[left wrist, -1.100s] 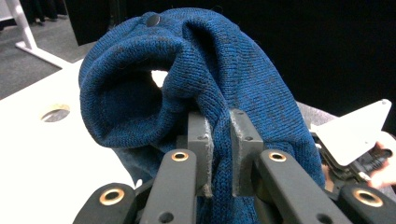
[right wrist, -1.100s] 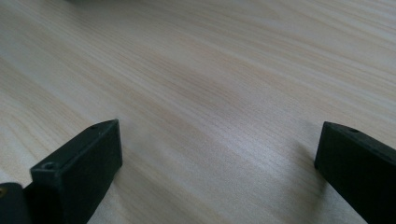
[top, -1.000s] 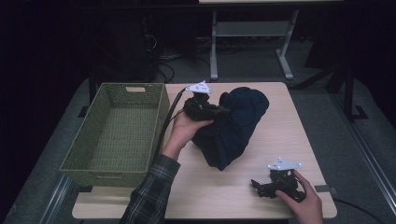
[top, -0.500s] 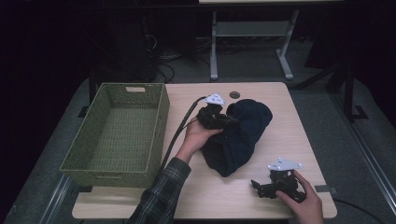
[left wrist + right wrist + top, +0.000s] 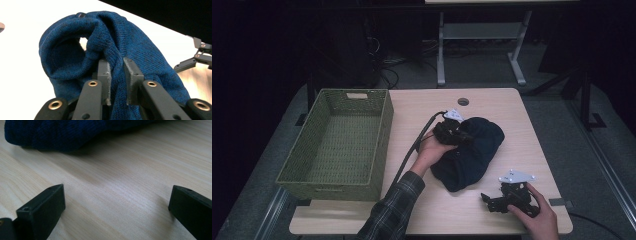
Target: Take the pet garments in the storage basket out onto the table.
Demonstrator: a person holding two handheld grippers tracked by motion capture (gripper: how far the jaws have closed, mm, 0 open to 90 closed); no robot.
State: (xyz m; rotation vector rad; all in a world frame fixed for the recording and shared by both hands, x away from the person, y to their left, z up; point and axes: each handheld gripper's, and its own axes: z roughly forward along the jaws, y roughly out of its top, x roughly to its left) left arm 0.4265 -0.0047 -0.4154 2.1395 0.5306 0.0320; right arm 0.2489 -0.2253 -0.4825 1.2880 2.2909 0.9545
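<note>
With a ridge of blue knit pinched between the two pads [image 5: 103,75], left gripper [image 5: 116,82] gripping the sweater [image 5: 100,45] on a narrow gap; jaws just been easing apart a little, fabric between them and pressed by both pads as seen in the left gripper view. Knit rising above the jaws in a rumpled hump with a rolled, hollow fold at the left of that view. Seen from above: left gripper [image 5: 458,134] lying on the near-left top of the sweater [image 5: 477,155], held from the left by the left hand [image 5: 432,150], plaid sleeve [image 5: 392,210] coming up from the bottom edge, cable trailing back along the forearm. Sweater bunched in a dark heap on the table [image 5: 422,105], roughly mid-table, right of the basket [image 5: 337,140] and apart from it.

Right gripper [image 5: 116,202] with jaws spread wide, nothing between them, bare wood below; sweater hem [image 5: 55,135] lying beyond the tips, not touching. From above, right gripper [image 5: 499,200] resting on the near-right part of the table, held in the right hand [image 5: 532,212], near the sweater's near end.

Basket green, woven, at the table's left.
</note>
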